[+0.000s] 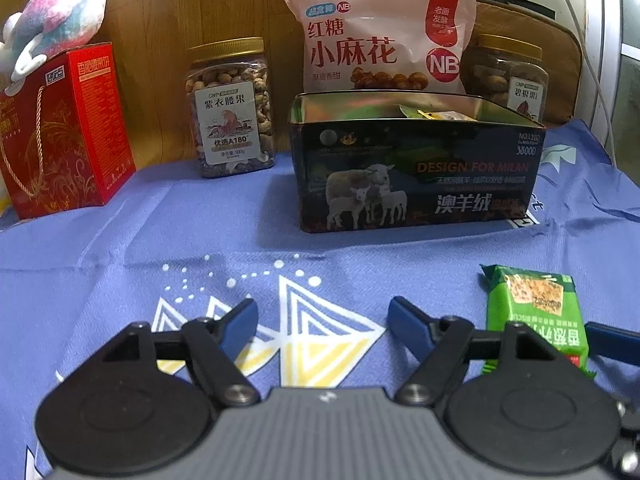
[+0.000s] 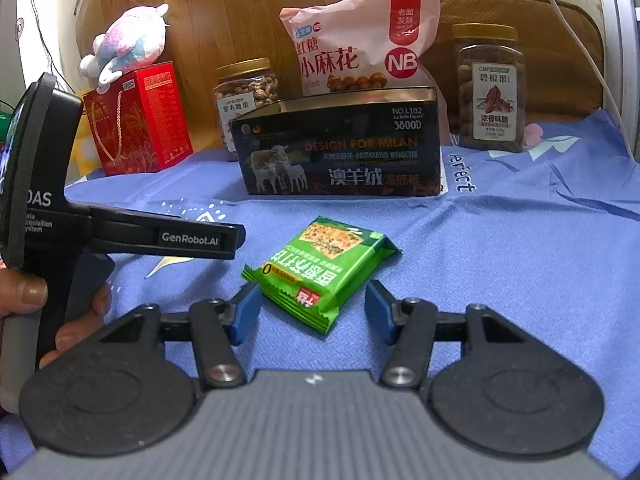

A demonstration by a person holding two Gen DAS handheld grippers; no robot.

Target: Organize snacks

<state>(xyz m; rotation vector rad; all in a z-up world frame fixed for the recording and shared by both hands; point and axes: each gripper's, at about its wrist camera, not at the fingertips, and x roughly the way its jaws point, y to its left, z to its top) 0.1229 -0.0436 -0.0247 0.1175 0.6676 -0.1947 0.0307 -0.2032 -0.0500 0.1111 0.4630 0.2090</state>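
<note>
A flat green cracker packet (image 2: 320, 270), printed with a seeded cracker and upside-down Chinese writing, lies on a blue cloth (image 2: 500, 248) over the table, just in front of an open dark tin (image 2: 340, 152) reading "DESIGN FOR MILAN". The right claw (image 2: 314, 314) stands part open around the packet's near corner, its blue pads not pressing it. The left claw (image 1: 322, 326) is open and empty beside it. Behind the tin leans a pink "NB" bag (image 2: 360, 40).
</note>
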